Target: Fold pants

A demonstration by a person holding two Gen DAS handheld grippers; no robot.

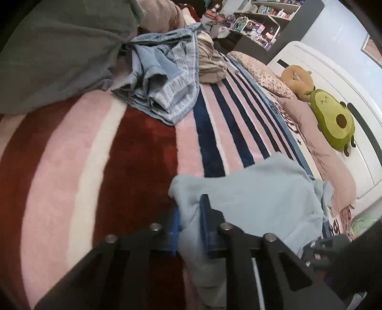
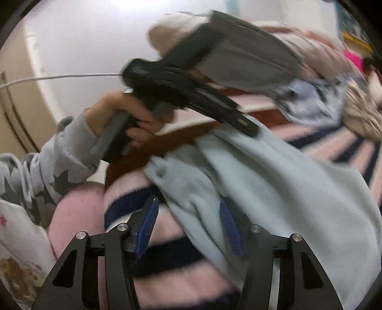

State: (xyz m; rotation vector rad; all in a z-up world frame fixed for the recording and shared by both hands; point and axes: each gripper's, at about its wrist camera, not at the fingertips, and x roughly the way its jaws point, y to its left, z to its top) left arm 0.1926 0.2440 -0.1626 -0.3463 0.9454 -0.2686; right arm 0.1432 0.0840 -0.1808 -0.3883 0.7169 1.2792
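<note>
We hold the left gripper (image 1: 189,214) low over the bed, angled forward and down, its blue pads closed on a fold of the pale blue pants (image 1: 250,198). In the right wrist view this same gripper (image 2: 248,127) slants down from upper left, gripped by our left hand (image 2: 124,116) in a grey star-print sleeve (image 2: 55,162), with its tip meeting the upper edge of the pants (image 2: 274,181).

The right gripper (image 2: 188,212) sits low and level, its fingers spread wide. The right pad (image 2: 229,229) lies against the cloth; the left pad (image 2: 149,226) stands over bare blanket. Nothing is gripped between them.

The pants lie rumpled on the striped blanket (image 1: 133,152), near the bed's edge closest to us.

Beyond the pants on the blanket:
- a heap of denim garments (image 1: 164,78)
- a grey-green cloth (image 1: 57,52), beside the denim
- a beige bundle (image 1: 211,64)

An avocado plush (image 1: 334,119) rests against the white headboard (image 1: 322,71). Shelves (image 1: 260,16) stand behind the bed.
</note>
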